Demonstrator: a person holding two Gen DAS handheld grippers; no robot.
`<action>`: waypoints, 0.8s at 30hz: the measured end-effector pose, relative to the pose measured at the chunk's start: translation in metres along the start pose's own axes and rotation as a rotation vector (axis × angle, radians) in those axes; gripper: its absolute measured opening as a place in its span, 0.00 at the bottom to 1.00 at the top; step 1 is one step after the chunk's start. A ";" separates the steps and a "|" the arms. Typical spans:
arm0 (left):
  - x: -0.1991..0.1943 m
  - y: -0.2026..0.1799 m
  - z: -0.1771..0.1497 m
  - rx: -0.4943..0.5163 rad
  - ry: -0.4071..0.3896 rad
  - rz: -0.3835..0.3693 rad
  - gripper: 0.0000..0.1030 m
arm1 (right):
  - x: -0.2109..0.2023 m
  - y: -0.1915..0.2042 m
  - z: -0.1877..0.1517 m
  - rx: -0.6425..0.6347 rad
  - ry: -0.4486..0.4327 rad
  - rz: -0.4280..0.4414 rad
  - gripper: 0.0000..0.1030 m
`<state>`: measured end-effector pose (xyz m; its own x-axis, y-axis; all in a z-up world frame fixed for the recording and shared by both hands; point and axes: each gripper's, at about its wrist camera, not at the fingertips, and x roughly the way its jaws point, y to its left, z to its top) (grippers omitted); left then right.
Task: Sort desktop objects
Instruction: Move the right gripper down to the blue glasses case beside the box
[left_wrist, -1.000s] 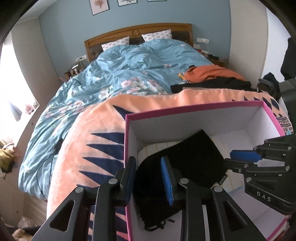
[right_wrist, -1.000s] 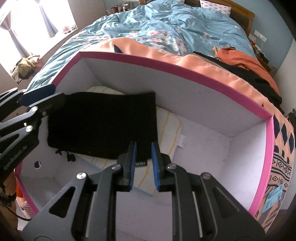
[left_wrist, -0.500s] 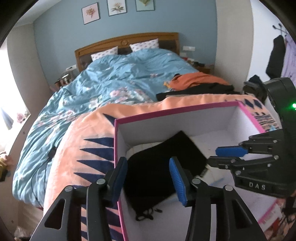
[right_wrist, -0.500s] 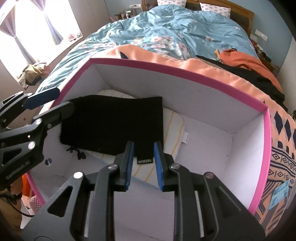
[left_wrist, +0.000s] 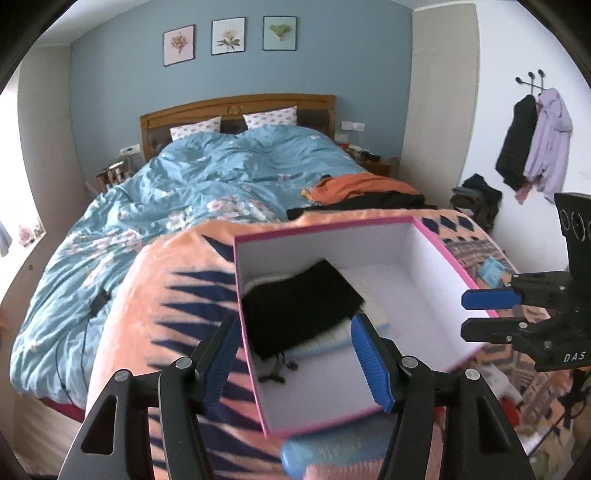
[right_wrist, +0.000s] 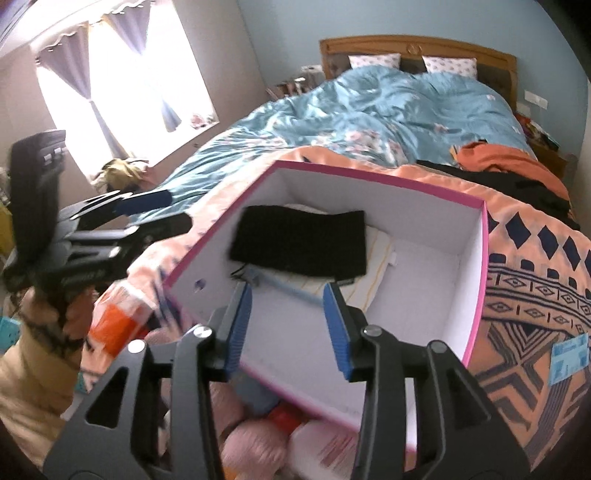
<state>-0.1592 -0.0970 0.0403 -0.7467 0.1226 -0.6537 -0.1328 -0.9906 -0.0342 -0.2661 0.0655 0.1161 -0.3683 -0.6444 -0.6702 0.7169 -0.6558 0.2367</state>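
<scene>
A pink-rimmed white box (left_wrist: 436, 236) (right_wrist: 476, 295) sits on an orange patterned blanket. In it a black knitted cloth (left_wrist: 299, 306) (right_wrist: 299, 243) lies on a white striped cloth (left_wrist: 373, 306) (right_wrist: 376, 258). My left gripper (left_wrist: 295, 358) (right_wrist: 159, 214) hangs over the box's near left corner. Its jaws are opening and nothing is between them. My right gripper (right_wrist: 289, 326) (left_wrist: 480, 314) hovers over the box's near edge, clear of the cloth. Its jaws are opening too, and they are empty.
A blue case (left_wrist: 332, 454) lies just in front of the box. Pink bundles (right_wrist: 255, 443) and an orange packet (right_wrist: 114, 325) crowd the near side. The blue duvet (left_wrist: 221, 184) and an orange and black clothes pile (left_wrist: 362, 188) lie behind. A sleeve (right_wrist: 33, 369) holds the left gripper.
Both grippers have drawn back and up from the box, and their jaws have spread wider. The black cloth stays lying in the box, free of the pads.
</scene>
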 end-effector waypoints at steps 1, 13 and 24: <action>-0.004 -0.001 -0.006 0.004 0.004 -0.008 0.62 | -0.005 0.005 -0.008 -0.011 -0.003 0.004 0.42; 0.011 -0.013 -0.064 0.005 0.137 -0.069 0.63 | 0.002 0.028 -0.070 -0.074 0.105 0.069 0.42; 0.031 -0.021 -0.097 -0.015 0.268 -0.146 0.63 | 0.041 0.031 -0.074 -0.062 0.237 0.133 0.42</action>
<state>-0.1163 -0.0780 -0.0531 -0.5216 0.2455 -0.8171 -0.2148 -0.9646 -0.1528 -0.2151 0.0472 0.0440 -0.1250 -0.6080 -0.7841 0.7872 -0.5418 0.2946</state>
